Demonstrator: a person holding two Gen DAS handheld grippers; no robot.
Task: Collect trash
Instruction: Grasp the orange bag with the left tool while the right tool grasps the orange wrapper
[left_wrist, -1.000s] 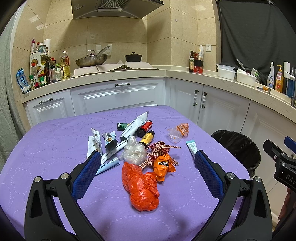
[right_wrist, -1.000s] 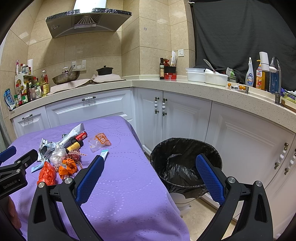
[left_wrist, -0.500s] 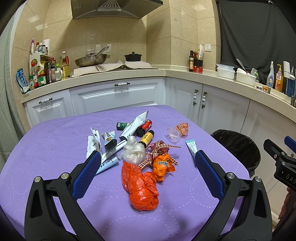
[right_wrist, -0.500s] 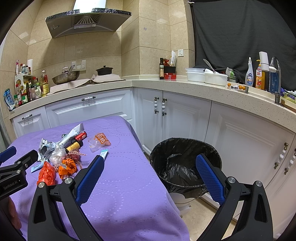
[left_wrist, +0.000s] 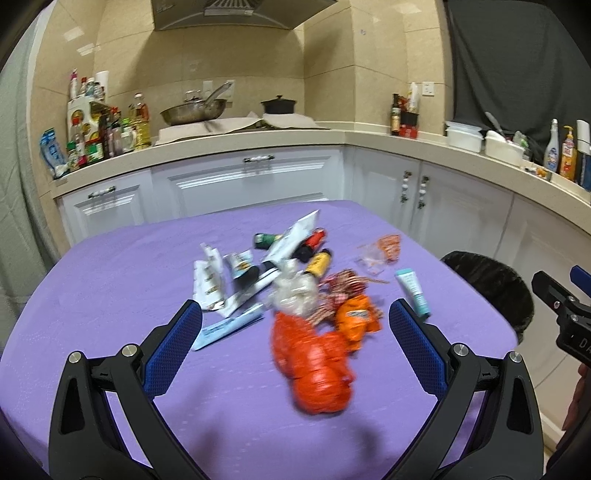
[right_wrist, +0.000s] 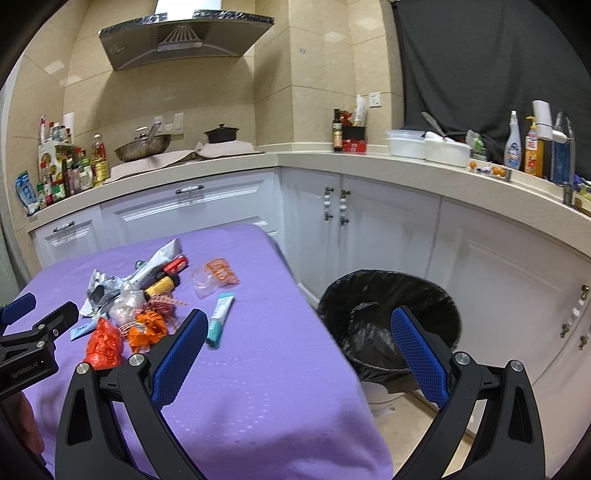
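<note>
A heap of trash lies on the purple table (left_wrist: 92, 280): a red-orange plastic bag (left_wrist: 314, 362) nearest, an orange wrapper (left_wrist: 356, 317), a clear bag (left_wrist: 295, 295), a checked ribbon (left_wrist: 345, 284), tubes, small bottles and a teal tube (left_wrist: 412, 293). My left gripper (left_wrist: 295, 325) is open and empty, just short of the red-orange bag. The black-lined trash bin (right_wrist: 388, 317) stands on the floor right of the table. My right gripper (right_wrist: 299, 336) is open and empty, above the table's right edge, between the heap (right_wrist: 140, 295) and the bin.
White kitchen cabinets (right_wrist: 369, 221) and a beige counter wrap round behind and to the right. A pan (left_wrist: 194, 112), a black pot (left_wrist: 279, 105) and many bottles (left_wrist: 96, 136) stand on the counter. The right gripper's body (left_wrist: 565, 314) shows at the left view's right edge.
My left gripper has moved forward and down toward the trash heap; the red-orange bag looks larger and blurred. The right gripper has shifted slightly.
</note>
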